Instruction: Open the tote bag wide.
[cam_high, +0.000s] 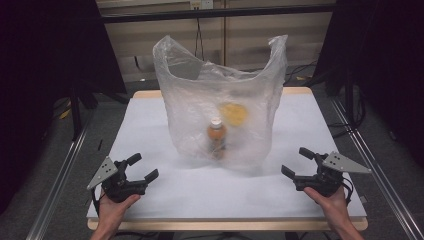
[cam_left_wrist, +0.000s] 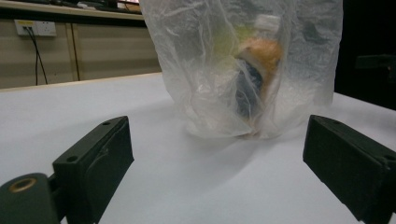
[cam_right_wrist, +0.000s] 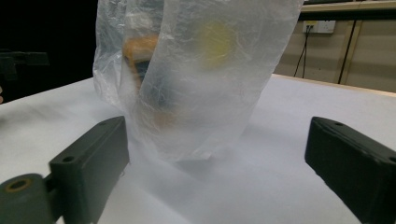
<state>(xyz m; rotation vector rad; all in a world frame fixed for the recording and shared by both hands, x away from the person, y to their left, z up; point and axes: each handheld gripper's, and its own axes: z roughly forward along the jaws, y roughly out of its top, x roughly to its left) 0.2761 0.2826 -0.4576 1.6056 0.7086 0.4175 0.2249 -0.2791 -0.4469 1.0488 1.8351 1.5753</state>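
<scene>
Desk: a white desk with a pale wooden edge, seen from its near side; dark floor and cables lie beyond it.

Bag: a clear plastic bag stands upright at the middle of the desk, slightly toward the far side. Its two handles rise at the top left and top right, and the mouth between them is open.

Bottle: a bottle with a white cap, orange upper body and dark label stands upright inside the bag, low and near its front wall. In the left gripper view the bottle shows through the crumpled plastic.

Yellow item: a round yellow object sits inside the bag, behind and to the right of the bottle. Its identity cannot be told through the plastic.

Left claw: the left claw is held by a hand at the near left of the desk. Jaws spread wide, nothing between them. It is well apart from the bag and points toward it.

Right claw: the right claw is held by a hand at the near right of the desk. Jaws spread wide, gripping nothing. In the right gripper view the bag appears near the left jaw; contact cannot be told.

Wall: a power socket with a cable is mounted on the far wall.
</scene>
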